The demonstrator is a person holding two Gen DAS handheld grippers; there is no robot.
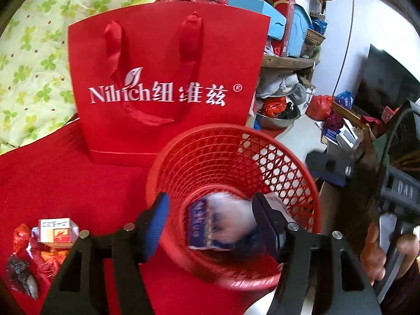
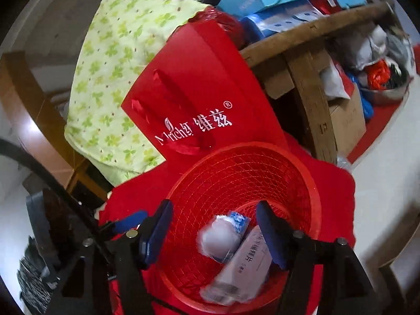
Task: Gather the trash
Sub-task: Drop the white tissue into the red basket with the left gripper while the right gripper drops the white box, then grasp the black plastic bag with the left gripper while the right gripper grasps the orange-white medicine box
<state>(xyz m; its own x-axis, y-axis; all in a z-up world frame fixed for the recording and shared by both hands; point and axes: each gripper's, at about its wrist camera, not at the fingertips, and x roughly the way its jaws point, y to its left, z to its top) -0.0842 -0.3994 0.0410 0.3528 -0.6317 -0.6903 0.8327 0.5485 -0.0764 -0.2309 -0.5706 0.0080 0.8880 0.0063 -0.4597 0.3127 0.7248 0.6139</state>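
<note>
Progress of the trash collection, seen from both of my wrist cameras. The red mesh basket (image 1: 233, 204) stands on the red-covered surface (image 1: 65, 183), near its right edge and just in front of the red gift bag (image 1: 168, 84). My left claw (image 1: 210, 225) hangs over the basket's mouth with its jaws spread wide; a blue-and-white wrapper (image 1: 210, 225) appears between them, blurred, and I judge it loose and not gripped. My right claw (image 2: 214, 232) hovers over the same basket, likewise spread and holding nothing. In the right wrist view, the basket (image 2: 244, 178) already contains a crumpled white wad with a blue wrapper (image 2: 223, 236) and a flat white box (image 2: 246, 262).

Done: those pieces are in the basket. Left: at the surface's near-left corner lie a small printed box (image 1: 58, 229), crumpled red wrappers (image 1: 34, 252) and a dark foil scrap (image 1: 22, 279), all well apart from the basket. I judge the task partly complete, with that corner pile outstanding.
</note>
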